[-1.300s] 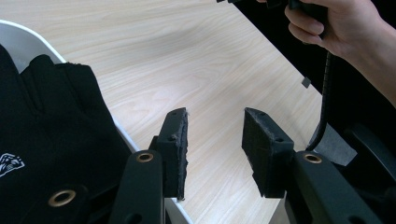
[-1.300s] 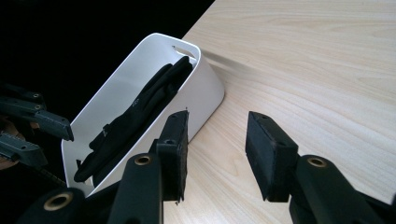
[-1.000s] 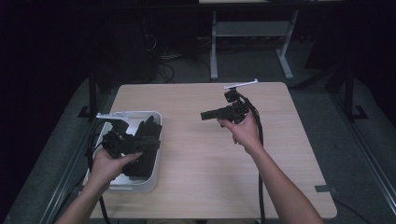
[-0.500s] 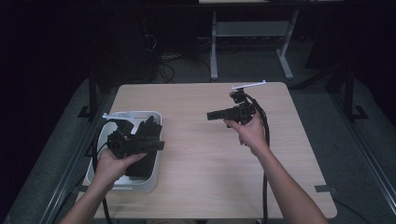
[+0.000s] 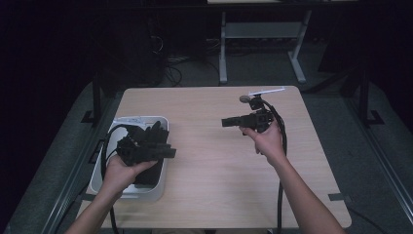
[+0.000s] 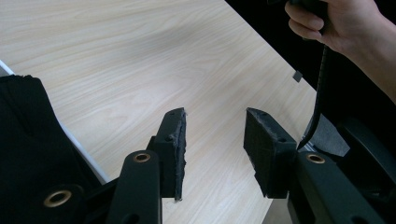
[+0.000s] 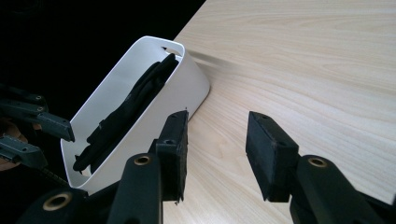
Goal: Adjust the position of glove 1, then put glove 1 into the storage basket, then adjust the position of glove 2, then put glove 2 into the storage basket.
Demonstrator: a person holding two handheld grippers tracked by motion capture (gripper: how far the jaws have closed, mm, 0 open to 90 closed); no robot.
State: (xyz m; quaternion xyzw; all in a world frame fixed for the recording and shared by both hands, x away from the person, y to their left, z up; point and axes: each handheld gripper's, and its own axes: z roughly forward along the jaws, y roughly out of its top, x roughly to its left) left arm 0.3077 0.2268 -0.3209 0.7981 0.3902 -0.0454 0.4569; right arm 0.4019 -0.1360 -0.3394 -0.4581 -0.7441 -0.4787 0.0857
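A white bin (image 5: 162, 126) holding black cloth (image 5: 155, 131) stands at the table's left edge; in the right gripper view the white bin (image 7: 191, 81) shows its rounded end with the black cloth (image 7: 135, 102) inside. My left gripper (image 5: 169, 152) hovers over the bin, pointing right, open with nothing between its pads (image 6: 175, 149). My right gripper (image 5: 225, 122) is held above the table's right half, pointing left toward the bin, also open and empty, its pads (image 7: 268, 144) well apart.
The light wooden table (image 5: 214, 170) has bare surface between the two grippers. A black cable (image 5: 279, 195) trails from the right gripper along the forearm. Dark floor, a white stand (image 5: 258, 34) and cables lie beyond the far edge.
My left gripper has drifted right and slightly toward me over the bin. My right gripper has moved a little right and farther away. Both stay open.
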